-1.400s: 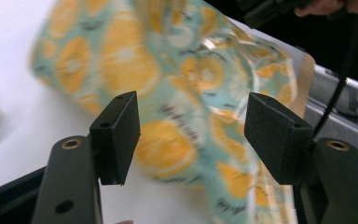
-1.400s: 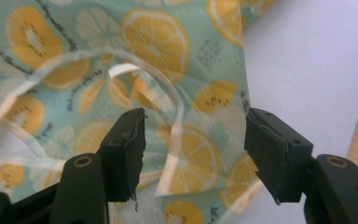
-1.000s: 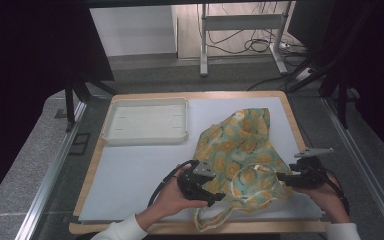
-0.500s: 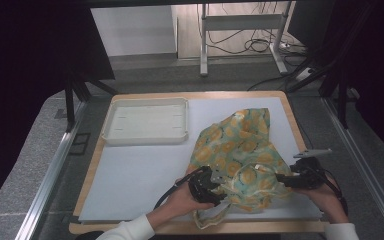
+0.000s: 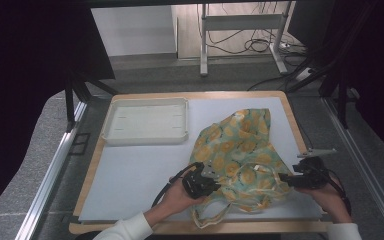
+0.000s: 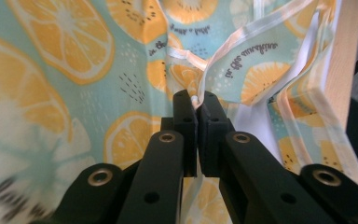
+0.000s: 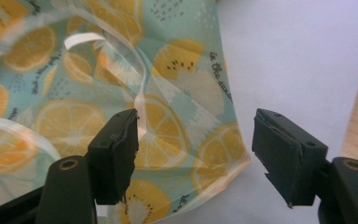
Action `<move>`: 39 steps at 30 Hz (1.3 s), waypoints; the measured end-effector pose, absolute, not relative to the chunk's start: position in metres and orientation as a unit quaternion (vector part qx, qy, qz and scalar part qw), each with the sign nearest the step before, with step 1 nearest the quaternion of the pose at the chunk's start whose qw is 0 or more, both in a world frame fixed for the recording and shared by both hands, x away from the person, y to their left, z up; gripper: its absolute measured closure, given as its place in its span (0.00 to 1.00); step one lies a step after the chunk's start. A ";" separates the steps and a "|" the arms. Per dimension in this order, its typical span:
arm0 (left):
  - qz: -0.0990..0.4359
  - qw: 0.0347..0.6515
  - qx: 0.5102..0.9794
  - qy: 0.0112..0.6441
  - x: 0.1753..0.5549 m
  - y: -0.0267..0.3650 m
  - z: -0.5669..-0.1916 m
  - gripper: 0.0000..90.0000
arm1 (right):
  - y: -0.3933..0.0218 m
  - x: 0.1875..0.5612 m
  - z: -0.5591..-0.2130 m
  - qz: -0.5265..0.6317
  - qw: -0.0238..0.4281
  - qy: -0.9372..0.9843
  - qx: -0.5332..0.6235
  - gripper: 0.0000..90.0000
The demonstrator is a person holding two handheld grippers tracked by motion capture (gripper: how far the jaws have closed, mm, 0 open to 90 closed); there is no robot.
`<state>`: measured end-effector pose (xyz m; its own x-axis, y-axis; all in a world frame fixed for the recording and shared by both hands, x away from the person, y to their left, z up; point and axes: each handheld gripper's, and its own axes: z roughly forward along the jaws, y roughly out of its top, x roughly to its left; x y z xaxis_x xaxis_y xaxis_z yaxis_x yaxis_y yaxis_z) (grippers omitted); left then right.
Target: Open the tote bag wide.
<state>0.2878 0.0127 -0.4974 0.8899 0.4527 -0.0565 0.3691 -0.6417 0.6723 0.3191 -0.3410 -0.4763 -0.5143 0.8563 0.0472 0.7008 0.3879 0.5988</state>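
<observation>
A crumpled teal cloth with orange-slice print [image 5: 245,150] lies on the right half of the white mat. At its near left edge is my left gripper [image 5: 211,181]; the jaws have just been closing. In the left gripper view that gripper [image 6: 196,100] is shut on the cloth's white-trimmed hem [image 6: 242,39]. My right gripper [image 5: 285,179] rests at the cloth's near right edge. In the right gripper view it [image 7: 196,135] stands open over a corner of the cloth [image 7: 168,70], pads apart from the fabric.
A white tray [image 5: 145,137] stands at the back left of the mat [image 5: 135,175]. A wooden board [image 5: 92,175] frames the mat. A loose cloth strap [image 5: 210,220] trails toward the near edge. Bare mat [image 7: 298,56] lies beside the right gripper.
My left gripper has slid right to the cloth's edge and its jaws have closed on the hem. The right gripper has stayed where it was.
</observation>
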 end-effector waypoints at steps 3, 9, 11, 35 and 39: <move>0.061 0.366 0.900 0.229 0.287 0.018 -0.494 0.98 | -0.336 0.322 -0.483 0.275 0.131 0.827 0.472 0.35; 0.061 0.380 0.894 0.229 0.285 0.026 -0.489 0.99 | -0.331 0.329 -0.496 0.260 0.138 0.834 0.466 0.40; 0.059 0.386 0.891 0.232 0.284 0.029 -0.487 0.99 | -0.331 0.331 -0.499 0.262 0.141 0.835 0.463 0.48; 0.073 0.430 0.865 0.248 0.286 0.059 -0.466 0.99 | -0.325 0.307 -0.448 0.352 0.143 0.828 0.412 0.98; 0.079 0.442 0.858 0.250 0.288 0.066 -0.457 0.99 | -0.322 0.303 -0.436 0.382 0.141 0.823 0.397 0.98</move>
<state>0.2882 0.0663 -0.4568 0.8623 0.4991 -0.0856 0.3593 -0.4840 0.7979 0.3029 -0.3221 -0.4361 -0.6454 0.7606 0.0702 0.5450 0.3942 0.7400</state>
